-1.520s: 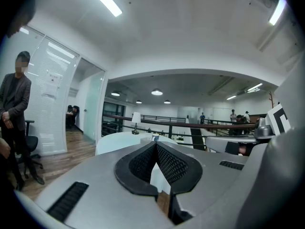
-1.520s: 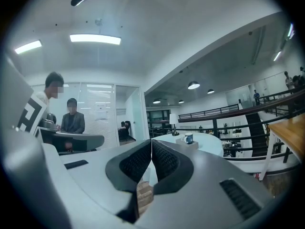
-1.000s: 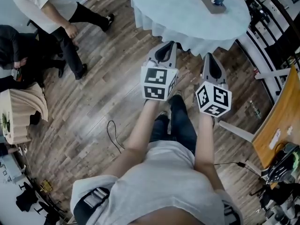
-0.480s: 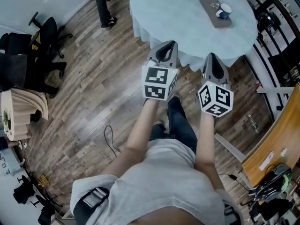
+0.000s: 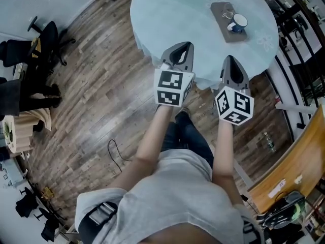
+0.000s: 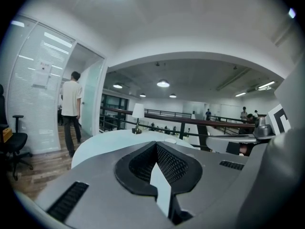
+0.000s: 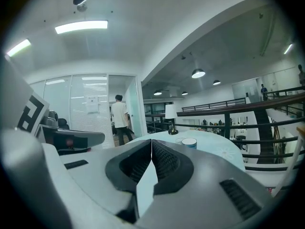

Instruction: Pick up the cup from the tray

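Our left gripper (image 5: 180, 51) and right gripper (image 5: 229, 65) have fingers pressed together, empty. The cup (image 5: 238, 22) stands on the tray (image 5: 219, 7) across the surface (image 5: 172, 14). It is probably light, rigid, slick and breakable, so we'd pinch its wall.

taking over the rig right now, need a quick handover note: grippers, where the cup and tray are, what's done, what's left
Left gripper: shut, empty, at the near edge of the round table.
Right gripper: shut, empty, beside the left one, pointing toward the cup.
Things: the cup stands upright on the dark tray, on the far right part of the table, apart from both grippers.
Done: nothing picked up yet.
Left: move in closer, open a gripper (probably the right, which is nearer the cup), close on the cup, lift it off the tray.
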### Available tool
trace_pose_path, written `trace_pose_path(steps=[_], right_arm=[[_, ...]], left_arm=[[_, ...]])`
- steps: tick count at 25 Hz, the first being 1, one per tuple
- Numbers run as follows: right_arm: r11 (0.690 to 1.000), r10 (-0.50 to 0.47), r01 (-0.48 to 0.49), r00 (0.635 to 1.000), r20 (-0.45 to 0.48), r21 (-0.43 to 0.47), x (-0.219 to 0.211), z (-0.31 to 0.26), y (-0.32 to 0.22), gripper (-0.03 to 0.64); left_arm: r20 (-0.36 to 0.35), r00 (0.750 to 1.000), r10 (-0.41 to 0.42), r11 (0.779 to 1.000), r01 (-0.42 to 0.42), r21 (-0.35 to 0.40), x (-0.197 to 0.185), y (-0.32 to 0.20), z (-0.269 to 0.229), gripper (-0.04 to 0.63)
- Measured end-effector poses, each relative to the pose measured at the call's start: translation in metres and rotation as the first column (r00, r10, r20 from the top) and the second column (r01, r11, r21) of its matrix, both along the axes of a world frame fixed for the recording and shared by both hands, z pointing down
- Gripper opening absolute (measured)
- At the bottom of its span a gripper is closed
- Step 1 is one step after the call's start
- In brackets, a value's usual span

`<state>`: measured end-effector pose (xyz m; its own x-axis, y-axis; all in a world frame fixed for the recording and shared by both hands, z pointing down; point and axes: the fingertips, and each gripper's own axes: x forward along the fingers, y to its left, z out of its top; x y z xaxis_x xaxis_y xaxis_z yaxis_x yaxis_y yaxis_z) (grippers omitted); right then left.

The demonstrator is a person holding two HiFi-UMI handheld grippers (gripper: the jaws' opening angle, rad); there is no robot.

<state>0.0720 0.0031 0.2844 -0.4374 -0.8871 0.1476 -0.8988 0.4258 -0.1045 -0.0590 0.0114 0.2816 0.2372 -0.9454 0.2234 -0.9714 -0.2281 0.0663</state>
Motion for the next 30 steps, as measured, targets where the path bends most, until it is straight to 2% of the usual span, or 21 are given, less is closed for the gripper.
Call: trace_pose_path(steps=[6,13,21,26,30], right_arm=[[0.999,0.010,-0.010,1.000,-0.003,-0.035,0.011,0.019,-0.036,0.009],[0.996,0.024,-0.025,1.000,-0.018,-0.084,0.011,0.041,-0.069,0.009],[0.991,0.066,-0.068,0.998,-0.020,-0.113,0.012,0.061,-0.125,0.009],[0.986,0.086,-0.086,0.996,-0.007,-0.145,0.010,0.080,-0.152,0.009],[0.981,0.089,-0.095,0.995,-0.042,-0.172,0.011,0.092,-0.167,0.009]], left_arm=[[0.016,0.999,0.027,0.999,-0.027,-0.027,0.012,-0.033,0.016,0.006],[0.006,0.999,0.040,0.997,-0.040,-0.068,0.006,-0.071,0.035,0.006],[0.008,0.991,0.131,0.988,-0.130,-0.081,0.009,-0.137,0.049,0.006],[0.030,0.982,0.185,0.976,-0.181,-0.119,0.009,-0.170,0.066,0.006],[0.019,0.972,0.234,0.963,-0.229,-0.140,0.011,-0.189,0.078,0.006]])
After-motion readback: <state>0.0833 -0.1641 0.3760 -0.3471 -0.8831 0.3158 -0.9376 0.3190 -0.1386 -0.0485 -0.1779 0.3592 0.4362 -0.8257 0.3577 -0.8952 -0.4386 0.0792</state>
